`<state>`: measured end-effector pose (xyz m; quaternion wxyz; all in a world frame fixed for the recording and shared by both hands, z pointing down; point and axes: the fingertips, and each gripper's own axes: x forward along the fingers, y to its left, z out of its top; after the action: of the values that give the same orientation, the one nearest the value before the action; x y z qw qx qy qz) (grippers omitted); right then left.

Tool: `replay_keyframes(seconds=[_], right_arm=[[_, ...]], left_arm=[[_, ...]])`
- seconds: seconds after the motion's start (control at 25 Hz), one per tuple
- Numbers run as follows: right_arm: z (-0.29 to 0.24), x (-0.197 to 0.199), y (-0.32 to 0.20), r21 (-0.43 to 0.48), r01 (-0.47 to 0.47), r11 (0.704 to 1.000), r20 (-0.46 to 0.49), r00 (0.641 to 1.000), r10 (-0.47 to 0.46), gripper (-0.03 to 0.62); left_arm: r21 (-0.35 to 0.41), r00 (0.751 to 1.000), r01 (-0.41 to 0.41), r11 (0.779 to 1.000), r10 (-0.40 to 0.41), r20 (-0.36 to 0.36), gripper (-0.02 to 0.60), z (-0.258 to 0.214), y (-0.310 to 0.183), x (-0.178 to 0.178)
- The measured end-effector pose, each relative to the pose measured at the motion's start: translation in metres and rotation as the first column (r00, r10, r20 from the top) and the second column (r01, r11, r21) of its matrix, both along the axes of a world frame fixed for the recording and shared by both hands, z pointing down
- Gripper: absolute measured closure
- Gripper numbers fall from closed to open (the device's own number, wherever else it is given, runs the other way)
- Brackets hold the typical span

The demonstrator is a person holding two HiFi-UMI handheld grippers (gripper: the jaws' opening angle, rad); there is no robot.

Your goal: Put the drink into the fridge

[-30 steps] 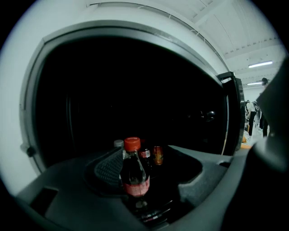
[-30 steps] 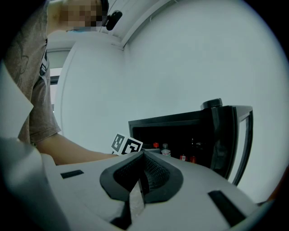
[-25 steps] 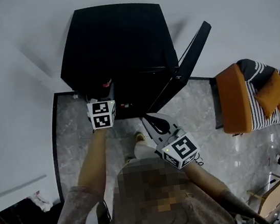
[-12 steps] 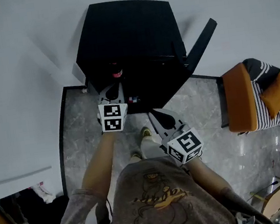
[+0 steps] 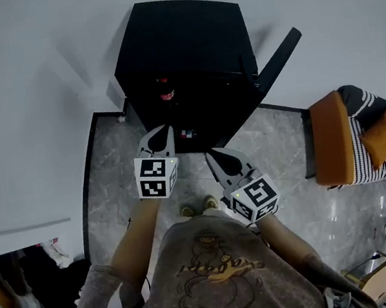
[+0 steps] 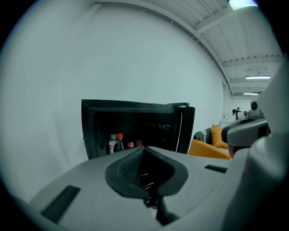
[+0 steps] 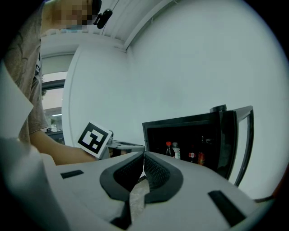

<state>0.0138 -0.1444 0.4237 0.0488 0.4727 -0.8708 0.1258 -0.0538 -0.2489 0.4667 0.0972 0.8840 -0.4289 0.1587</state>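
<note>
Drink (image 5: 165,89), a red-capped bottle, stands inside the fridge (image 5: 185,44) at the front left of the open compartment, ahead of and above my left jaw tips, well apart from both grippers. In the left gripper view the drink (image 6: 119,142) is just beside a white-capped bottle (image 6: 112,143) on its left, with small red cans (image 6: 134,144) to its right, further back. In the right gripper view the same bottle (image 7: 169,150) is ahead and right of my right jaw tips. The fridge door (image 5: 275,56) is swung open, off to the right of my right jaws. My left gripper (image 5: 163,131) is clenched, jaws together, nothing between them; same in its own view (image 6: 143,150). My right gripper (image 5: 211,154) is also clenched, tips meeting, holding nothing (image 7: 144,154). The two grippers are side by side, near each other, both in front of the fridge opening and clear of it. Grey marbled floor (image 5: 110,175) lies under the jaws. An orange seat (image 5: 333,137) with a striped cover is far right of my right jaws, beyond the door.
</note>
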Motion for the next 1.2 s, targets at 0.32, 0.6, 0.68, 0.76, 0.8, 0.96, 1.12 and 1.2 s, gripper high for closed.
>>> replay_keyframes(seconds=[0.32, 0.6, 0.68, 0.76, 0.8, 0.96, 1.12, 1.2], right_arm=[[-0.006, 0.005, 0.017, 0.023, 0.049, 0.999, 0.009, 0.999, -0.049, 0.576], [-0.015, 0.005, 0.033, 0.047, 0.086, 0.995, 0.016, 0.996, -0.086, 0.576], [-0.019, 0.005, 0.039, 0.059, 0.097, 0.993, 0.012, 0.995, -0.098, 0.576], [-0.025, 0.006, 0.044, 0.071, 0.106, 0.992, 0.009, 0.994, -0.107, 0.576], [-0.029, 0.006, 0.047, 0.076, 0.108, 0.991, 0.009, 0.994, -0.109, 0.576], [-0.046, 0.01, 0.057, 0.107, 0.115, 0.988, 0.011, 0.993, -0.117, 0.576], [-0.056, 0.01, 0.067, 0.126, 0.143, 0.982, 0.011, 0.989, -0.146, 0.576], [-0.058, 0.009, 0.072, 0.129, 0.162, 0.978, 0.01, 0.986, -0.165, 0.576]], left_arm=[[0.006, 0.998, -0.049, 0.999, 0.049, -0.025, 0.575, -0.022, 0.062, 0.015], [0.031, 0.994, -0.09, 0.995, 0.092, -0.052, 0.575, -0.046, 0.105, 0.021], [0.041, 0.993, -0.108, 0.993, 0.11, -0.052, 0.575, -0.052, 0.117, 0.02], [0.049, 0.99, -0.128, 0.991, 0.13, -0.054, 0.576, -0.059, 0.127, 0.02], [0.054, 0.989, -0.138, 0.989, 0.141, -0.054, 0.576, -0.063, 0.132, 0.02], [0.068, 0.981, -0.179, 0.981, 0.183, -0.06, 0.576, -0.073, 0.147, 0.022], [0.074, 0.974, -0.213, 0.974, 0.218, -0.065, 0.576, -0.075, 0.157, 0.025], [0.075, 0.971, -0.224, 0.972, 0.229, -0.069, 0.577, -0.075, 0.159, 0.027]])
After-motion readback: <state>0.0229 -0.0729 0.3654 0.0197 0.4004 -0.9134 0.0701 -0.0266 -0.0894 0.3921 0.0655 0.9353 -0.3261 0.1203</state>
